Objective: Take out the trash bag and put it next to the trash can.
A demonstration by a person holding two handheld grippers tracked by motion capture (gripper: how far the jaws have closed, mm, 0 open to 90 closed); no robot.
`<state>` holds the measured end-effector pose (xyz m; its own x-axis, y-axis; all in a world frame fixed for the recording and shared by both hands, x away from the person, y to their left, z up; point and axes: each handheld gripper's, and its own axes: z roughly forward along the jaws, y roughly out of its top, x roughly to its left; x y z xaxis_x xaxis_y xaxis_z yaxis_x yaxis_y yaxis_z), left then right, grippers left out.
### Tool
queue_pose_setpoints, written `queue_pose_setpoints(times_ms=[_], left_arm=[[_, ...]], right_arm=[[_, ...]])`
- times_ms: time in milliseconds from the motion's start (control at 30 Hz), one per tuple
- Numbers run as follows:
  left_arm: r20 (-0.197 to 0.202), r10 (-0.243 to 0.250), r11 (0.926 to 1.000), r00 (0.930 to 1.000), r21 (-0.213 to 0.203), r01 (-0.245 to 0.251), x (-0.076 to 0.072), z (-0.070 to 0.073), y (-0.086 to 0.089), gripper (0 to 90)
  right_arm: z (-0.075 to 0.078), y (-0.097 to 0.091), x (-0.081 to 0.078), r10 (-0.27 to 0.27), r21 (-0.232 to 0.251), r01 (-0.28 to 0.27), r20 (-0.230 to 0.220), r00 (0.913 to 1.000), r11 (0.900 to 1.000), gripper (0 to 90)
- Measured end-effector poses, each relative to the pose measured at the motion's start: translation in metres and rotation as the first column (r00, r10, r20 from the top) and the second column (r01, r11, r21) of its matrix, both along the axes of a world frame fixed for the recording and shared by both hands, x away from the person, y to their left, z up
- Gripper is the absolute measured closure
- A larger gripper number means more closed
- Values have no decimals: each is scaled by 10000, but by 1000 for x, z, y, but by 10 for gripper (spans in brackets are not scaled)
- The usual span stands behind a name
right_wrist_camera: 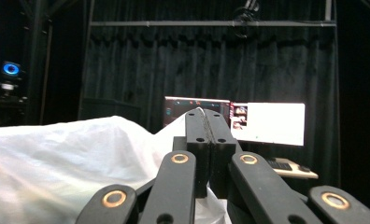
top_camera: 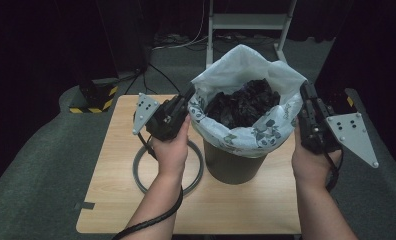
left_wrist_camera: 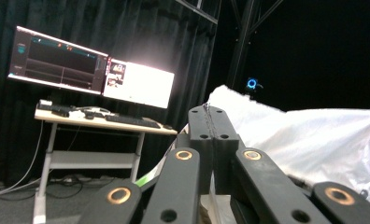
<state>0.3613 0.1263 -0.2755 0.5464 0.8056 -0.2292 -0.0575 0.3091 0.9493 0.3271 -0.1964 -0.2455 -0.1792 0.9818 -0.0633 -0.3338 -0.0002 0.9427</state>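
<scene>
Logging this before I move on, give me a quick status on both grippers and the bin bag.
Left gripper and right gripper: jaws shut on the bag rim, opposite sides. Bag lines the bin, dark waste inside. Grey ring on the table, left of the bin.

a white bag (top_camera: 246, 70) with a grey-green leaf print at its folded rim lines a dark olive bin (top_camera: 233, 162) and holds crumpled black stuff (top_camera: 243, 102). the tabletop (top_camera: 111, 200) is pale wood grain, with a grey ring (top_camera: 138, 172) on it.

Both grippers (top_camera: 188, 96) (top_camera: 306, 92) were black, with brass-ringed pivots, grey three-cornered screw-dotted plates (top_camera: 145, 111) and trailing black cables (top_camera: 153, 220); forearms were bare.
</scene>
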Motion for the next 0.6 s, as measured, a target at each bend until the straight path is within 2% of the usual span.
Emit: queue_pose_setpoints(times_ms=[67, 200, 300, 400, 500, 533, 600], left_arm=[[-193, 48, 9998, 9998, 175, -45, -2, -5, 4, 898], [-703, 102, 9999, 9975, 110, -94, -5, -15, 14, 896], [-1084, -90, 9996, 9941, 261, 119, -6, -22, 18, 895], [-1550, -393, 9975, 9871, 516, 479, -5, -28, 19, 883], [-1687, -567, 9955, 9840, 653, 685, -7, -32, 21, 874], [-1691, -627, 9952, 9836, 639, 744, -8, -33, 21, 874], [-1801, -783, 9948, 9805, 497, 886, -11, -35, 20, 862]], right_arm=[[-2, 5, -4, 111, -33, -111, -42, 9999, 9999, 898], [-10, 19, -10, 94, -178, -94, -4, 10000, 9998, 897], [-14, 32, -11, 292, -284, -294, -77, 9995, 9992, 897], [-17, 47, -13, 478, -404, -484, -173, 9987, 9980, 897], [-19, 69, -14, 905, -675, -926, -339, 9953, 9934, 897], [-19, 69, -14, 905, -675, -926, -339, 9953, 9934, 897], [-20, 81, -16, 1314, -702, -1350, -532, 9899, 9884, 897]])
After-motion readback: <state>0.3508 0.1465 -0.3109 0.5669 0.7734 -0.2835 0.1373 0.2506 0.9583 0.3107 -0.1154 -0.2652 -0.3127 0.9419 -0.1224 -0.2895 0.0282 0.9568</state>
